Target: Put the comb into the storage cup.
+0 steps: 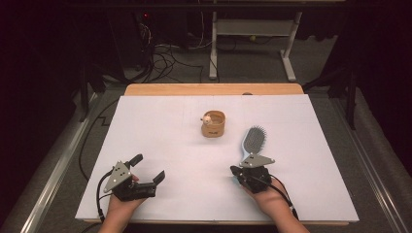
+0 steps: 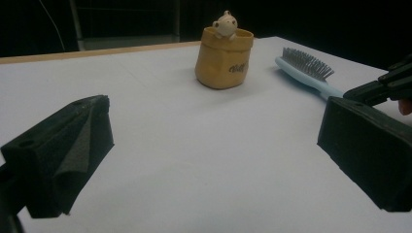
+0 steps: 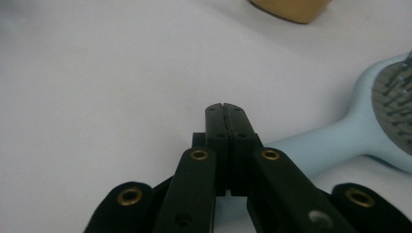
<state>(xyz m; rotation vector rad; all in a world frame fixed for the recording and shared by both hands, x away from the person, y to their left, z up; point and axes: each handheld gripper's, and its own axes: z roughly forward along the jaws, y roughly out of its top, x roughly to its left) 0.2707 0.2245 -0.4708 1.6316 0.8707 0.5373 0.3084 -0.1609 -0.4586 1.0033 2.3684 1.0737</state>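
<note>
A tan fabric pot with a small cream bear figure on its rim stands mid-table on the white sheet. To its right a light blue hairbrush lies bristles up, handle toward me. My right gripper is shut with nothing between its jaws. Its tip hovers just left of the brush handle. My left gripper rests near the front left, open and holding nothing. Between its spread jaws, farther off, are the pot and the brush.
A wooden table edge shows behind the white sheet. Beyond it on the floor stand a white desk frame and loose cables. Metal rails run along both sides. The surroundings are dark.
</note>
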